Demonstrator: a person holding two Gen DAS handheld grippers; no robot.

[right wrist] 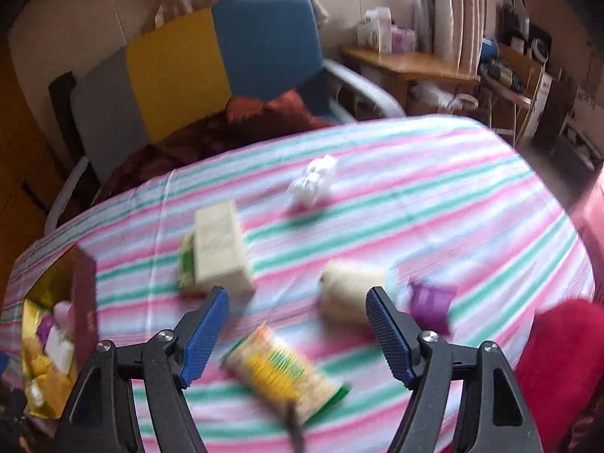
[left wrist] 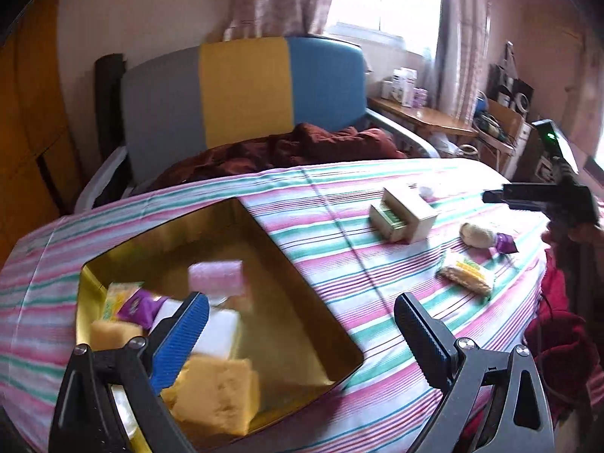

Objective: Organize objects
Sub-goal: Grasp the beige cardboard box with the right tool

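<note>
My left gripper [left wrist: 302,304] is open over the gold tin [left wrist: 302,268], with nothing between its blue pads. Inside the tin lie yellow sponge cakes [left wrist: 215,392], a white block [left wrist: 219,330], a pink packet [left wrist: 217,277] and a purple packet [left wrist: 137,304]. My right gripper [right wrist: 298,298] is open and empty above the striped cloth. Just below it lies a snack packet [right wrist: 279,370] with a yellow-green label. A cream box [right wrist: 219,249] is ahead to the left. A cream bun [right wrist: 347,294] and a purple packet [right wrist: 430,305] are to the right, and a white crumpled piece [right wrist: 313,181] lies farther back.
The pink, green and white striped cloth [right wrist: 434,196] covers the table. Behind it stands a grey, yellow and blue chair [left wrist: 241,87] with a dark red blanket [left wrist: 302,147] on it. A wooden desk [right wrist: 407,64] is at the back right. Red fabric [right wrist: 558,358] lies at the right edge.
</note>
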